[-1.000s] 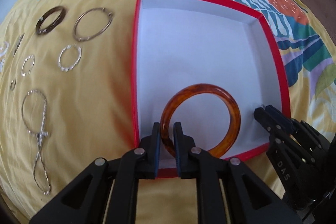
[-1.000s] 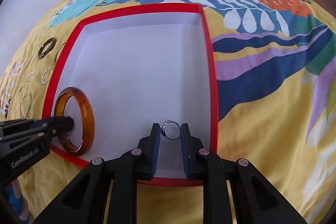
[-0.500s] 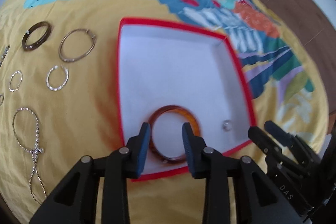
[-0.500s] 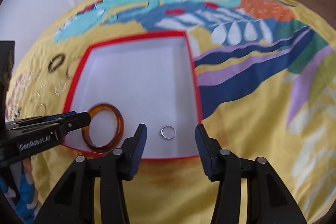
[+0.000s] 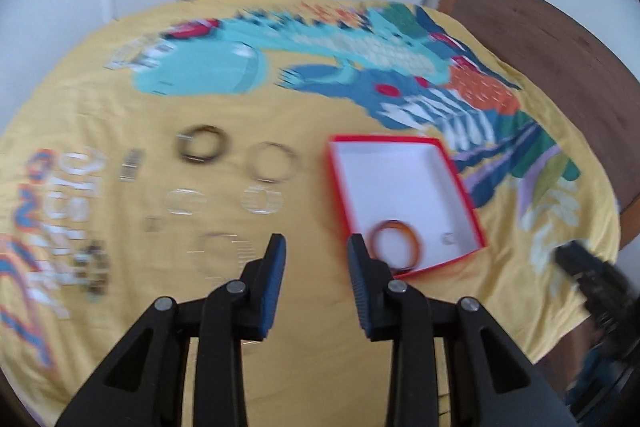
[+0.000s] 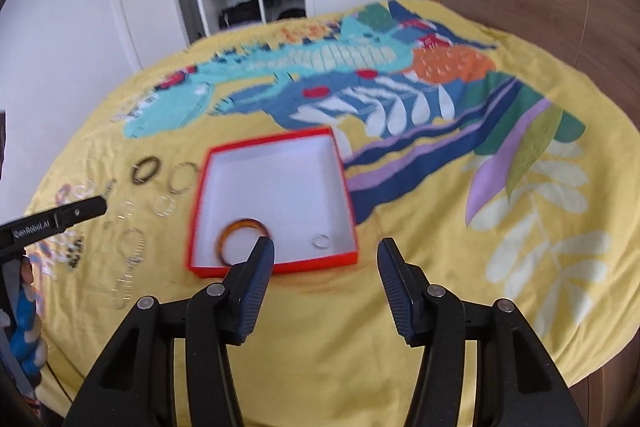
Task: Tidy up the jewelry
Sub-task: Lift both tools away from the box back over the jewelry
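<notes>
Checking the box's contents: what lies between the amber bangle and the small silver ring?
Only bare white box floor separates amber bangle and small silver ring, in the right wrist view.

Both hand-held grippers let go: left hand-held gripper (image 5: 316, 251) released the amber bangle (image 5: 395, 245), right hand-held gripper (image 6: 326, 253) released the small ring (image 6: 321, 241). Jaws opened, empty. Both lifted off the red box (image 6: 272, 269).

blur: loose rings (image 5: 262, 201) | maybe chain (image 6: 128, 267), unclear
</notes>
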A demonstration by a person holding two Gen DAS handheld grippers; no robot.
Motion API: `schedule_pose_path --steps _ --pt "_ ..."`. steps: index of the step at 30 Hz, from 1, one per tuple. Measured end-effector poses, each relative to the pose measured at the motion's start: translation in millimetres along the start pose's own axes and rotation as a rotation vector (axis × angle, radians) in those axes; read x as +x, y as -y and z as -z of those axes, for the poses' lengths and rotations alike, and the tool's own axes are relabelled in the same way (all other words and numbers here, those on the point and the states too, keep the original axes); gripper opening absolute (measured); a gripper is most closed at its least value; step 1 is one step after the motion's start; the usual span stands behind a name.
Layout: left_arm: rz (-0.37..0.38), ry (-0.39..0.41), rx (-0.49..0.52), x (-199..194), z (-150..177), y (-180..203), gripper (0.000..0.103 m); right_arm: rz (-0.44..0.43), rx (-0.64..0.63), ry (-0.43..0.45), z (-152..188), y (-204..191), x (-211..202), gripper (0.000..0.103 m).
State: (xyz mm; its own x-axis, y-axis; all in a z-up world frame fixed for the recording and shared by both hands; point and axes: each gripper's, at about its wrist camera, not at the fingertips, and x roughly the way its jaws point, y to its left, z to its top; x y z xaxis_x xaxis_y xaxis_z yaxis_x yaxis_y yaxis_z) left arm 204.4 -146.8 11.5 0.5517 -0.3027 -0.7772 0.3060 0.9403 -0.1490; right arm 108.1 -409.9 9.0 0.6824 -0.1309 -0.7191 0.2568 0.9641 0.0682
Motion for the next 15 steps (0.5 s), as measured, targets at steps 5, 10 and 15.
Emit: schedule_pose_path --steps 5,10,15 --pt "-0.116 0.068 -0.037 -58.8 15.6 -71.2 0.031 -0.052 -0.022 0.072 0.4 -30.9 -41.5 0.055" --pt "-0.192 0.125 -0.094 -117.1 30.2 -137.0 0.031 -0.096 -0.038 0.152 0.3 -60.9 -84.2 0.058" --pt "-0.228 0.186 -0.144 -165.4 43.4 -180.8 0.032 -0.12 -0.073 0.206 -2.4 -88.5 -115.1 0.062"
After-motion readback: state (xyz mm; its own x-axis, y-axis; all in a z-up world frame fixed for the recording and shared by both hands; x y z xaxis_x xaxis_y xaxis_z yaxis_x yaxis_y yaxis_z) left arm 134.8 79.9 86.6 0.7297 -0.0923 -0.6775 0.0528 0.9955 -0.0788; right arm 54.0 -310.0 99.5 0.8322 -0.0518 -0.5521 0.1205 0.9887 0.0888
